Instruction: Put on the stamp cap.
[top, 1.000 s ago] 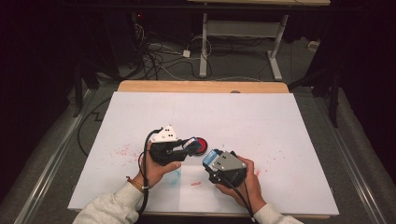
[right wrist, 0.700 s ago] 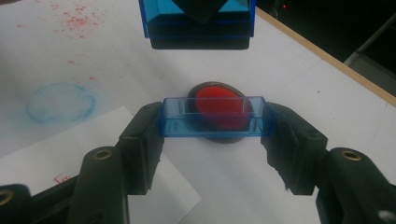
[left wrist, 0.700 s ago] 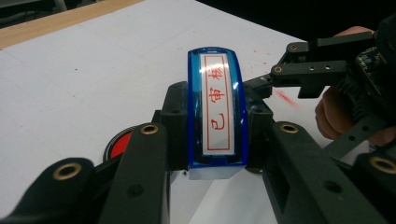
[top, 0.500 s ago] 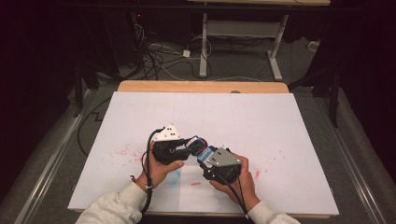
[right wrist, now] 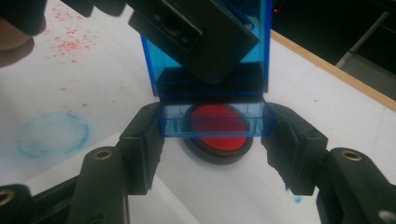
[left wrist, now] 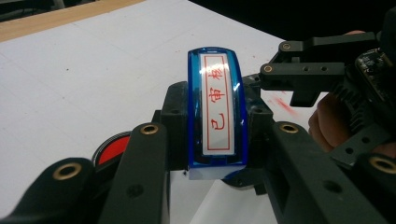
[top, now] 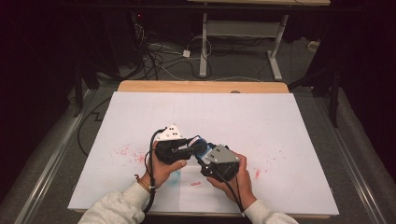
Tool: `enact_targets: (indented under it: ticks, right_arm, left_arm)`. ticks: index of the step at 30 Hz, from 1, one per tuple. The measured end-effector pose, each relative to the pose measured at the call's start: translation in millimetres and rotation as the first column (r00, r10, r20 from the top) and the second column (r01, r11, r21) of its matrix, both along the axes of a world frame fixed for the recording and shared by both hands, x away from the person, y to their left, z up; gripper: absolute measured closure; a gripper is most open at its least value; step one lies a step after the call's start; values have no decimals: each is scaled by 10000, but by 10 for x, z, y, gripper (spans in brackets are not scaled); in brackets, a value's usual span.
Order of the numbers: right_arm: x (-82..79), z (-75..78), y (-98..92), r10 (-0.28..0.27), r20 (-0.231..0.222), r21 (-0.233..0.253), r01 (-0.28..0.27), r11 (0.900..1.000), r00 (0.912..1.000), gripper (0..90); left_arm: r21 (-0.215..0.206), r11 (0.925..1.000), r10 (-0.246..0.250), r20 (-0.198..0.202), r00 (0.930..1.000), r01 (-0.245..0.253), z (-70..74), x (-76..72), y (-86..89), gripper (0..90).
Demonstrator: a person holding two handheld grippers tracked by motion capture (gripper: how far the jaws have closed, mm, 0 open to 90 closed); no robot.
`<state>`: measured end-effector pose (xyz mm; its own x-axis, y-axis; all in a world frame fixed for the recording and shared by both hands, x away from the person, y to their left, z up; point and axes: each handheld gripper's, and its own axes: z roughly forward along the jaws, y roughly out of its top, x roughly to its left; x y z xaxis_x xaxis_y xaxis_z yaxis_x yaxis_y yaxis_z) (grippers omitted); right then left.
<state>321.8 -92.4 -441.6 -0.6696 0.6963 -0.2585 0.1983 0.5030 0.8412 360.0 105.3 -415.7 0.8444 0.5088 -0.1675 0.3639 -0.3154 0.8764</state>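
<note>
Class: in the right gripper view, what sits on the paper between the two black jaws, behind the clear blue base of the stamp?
A round red ink pad in a black rim sits there on the white paper, seen through the blue stamp base in the right gripper view.

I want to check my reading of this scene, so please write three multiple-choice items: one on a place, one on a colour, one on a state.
1. Where is the red ink pad?
A. On the white sheet
B. On the floor
C. On top of the stamp

2. What colour are the characters on the label of the blue stamp?
A. Black
B. Green
C. Red

3. In what state is the blue stamp?
A. Lying flat on the sheet
B. Held between the jaws of the left tool
C. Broken in two

Answers:
1 A: the red ink pad rests on the white sheet.
2 C: the label bears red characters.
3 B: the left tool grips the blue stamp on both sides.
</note>
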Motion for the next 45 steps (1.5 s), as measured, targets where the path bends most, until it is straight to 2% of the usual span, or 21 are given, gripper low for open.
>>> enact_targets:
  ticks: [9, 12, 19, 27, 32, 40, 45]
  right_arm:
    - [7, -7, 23, -53, -123, 138, 55, 9999, 9999, 403]
    - [8, -9, 23, -88, -168, 168, 91, 9998, 9998, 403]
    - [8, -6, 8, -284, -100, 231, 286, 9993, 9995, 403]
    - [-23, -19, 38, -475, 366, -9, 476, 9989, 9982, 403]
    - [-36, -28, 55, -558, 547, -203, 570, 9982, 9969, 402]
    - [-36, -45, 47, -445, 597, -248, 460, 9986, 9972, 403]
    - [-44, -45, 25, -280, 695, 2, 281, 9996, 9972, 403]
  left_arm:
    - [-150, 9997, 195, 80, 9998, -194, -24, -13, -28, 676]
    - [-338, 9993, 133, -9, 9999, -134, -36, -22, -40, 676]
    - [-487, 9983, 307, -46, 9995, -308, -53, -35, -48, 676]
    - [-1104, 9918, 576, -655, 9962, -646, -94, -34, -29, 676]
    - [-1104, 9906, 720, -858, 9937, -813, -102, -40, -50, 676]
    - [-1300, 9896, 456, -1204, 9917, -612, -115, -4, -21, 677]
    - [-1489, 9878, 256, -1327, 9908, -454, -113, 8, 2, 677]
